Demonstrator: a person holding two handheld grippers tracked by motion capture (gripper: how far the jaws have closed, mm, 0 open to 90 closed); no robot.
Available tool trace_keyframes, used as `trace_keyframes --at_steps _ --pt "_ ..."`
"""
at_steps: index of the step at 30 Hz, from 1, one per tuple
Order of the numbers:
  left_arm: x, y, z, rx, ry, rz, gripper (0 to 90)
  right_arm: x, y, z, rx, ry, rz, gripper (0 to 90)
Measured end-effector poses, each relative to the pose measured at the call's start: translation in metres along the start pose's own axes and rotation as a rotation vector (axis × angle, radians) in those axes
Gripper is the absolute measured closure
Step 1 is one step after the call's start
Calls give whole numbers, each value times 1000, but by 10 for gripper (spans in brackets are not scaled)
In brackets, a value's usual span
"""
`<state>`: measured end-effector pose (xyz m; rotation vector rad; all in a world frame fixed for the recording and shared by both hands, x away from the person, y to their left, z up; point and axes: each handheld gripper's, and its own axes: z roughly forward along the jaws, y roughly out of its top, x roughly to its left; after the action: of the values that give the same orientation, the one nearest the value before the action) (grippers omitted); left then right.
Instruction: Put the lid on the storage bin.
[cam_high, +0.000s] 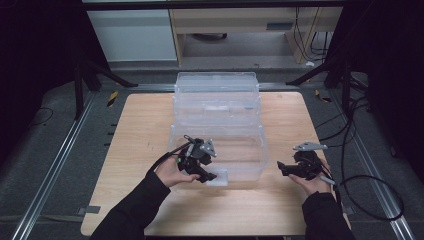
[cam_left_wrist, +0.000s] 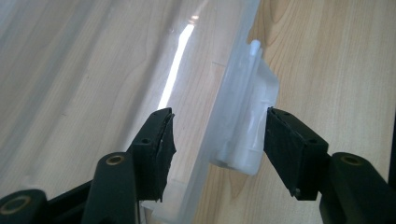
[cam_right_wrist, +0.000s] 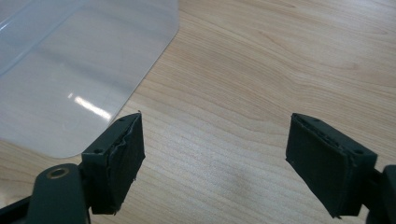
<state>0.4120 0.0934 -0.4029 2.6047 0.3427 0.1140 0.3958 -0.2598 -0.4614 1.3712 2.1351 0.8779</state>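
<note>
Glossy clear plastic box (cam_high: 218, 150), matt wooden table (cam_high: 145, 130)

Right gripper (cam_right_wrist: 212, 161) gapes over wooden table (cam_right_wrist: 280, 70), beside clear box (cam_right_wrist: 70, 79).

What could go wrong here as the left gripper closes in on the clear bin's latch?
The left gripper straddles the white latch with open jaws and one pad inside the clear bin; closing could pinch the thin wall too. The right gripper is open over bare table, beside the bin, so nothing steadies the light bin against sliding.
</note>
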Motion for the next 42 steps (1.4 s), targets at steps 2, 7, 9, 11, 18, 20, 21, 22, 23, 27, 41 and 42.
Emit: trace_keyframes --at_steps 2,7,9,11,18,20,21,22,23,27,41,42 --pt "1 1 4 13 5 -4 424 0 0 0 1 3 1 196" --pt "1 4 15 48 -21 16 449 0 1 0 -3 9 3 197" --pt "-1 5 21 71 -26 26 477 -1 1 0 -4 12 3 198" --pt "-1 6 21 73 -23 34 491 0 1 1 -7 16 1 199" --pt "1 7 22 85 -30 40 560 1 2 2 -6 34 -6 208" --pt "2 8 23 87 -35 47 573 1 4 2 -1 36 -12 212" --pt "3 8 23 87 -47 52 582 2 6 2 -10 42 -18 219" --pt "3 8 23 87 -47 52 589 2 6 2 -10 42 -18 219" --pt "3 7 23 85 -54 51 595 4 10 1 -17 50 -27 223" --pt "5 7 22 81 -72 56 615 7 15 -2 -27 65 -37 230" --pt "8 6 22 77 -102 77 652 13 71 -36 -176 137 -95 252" --pt "8 6 22 77 -102 78 652 14 78 -37 -182 143 -104 253"
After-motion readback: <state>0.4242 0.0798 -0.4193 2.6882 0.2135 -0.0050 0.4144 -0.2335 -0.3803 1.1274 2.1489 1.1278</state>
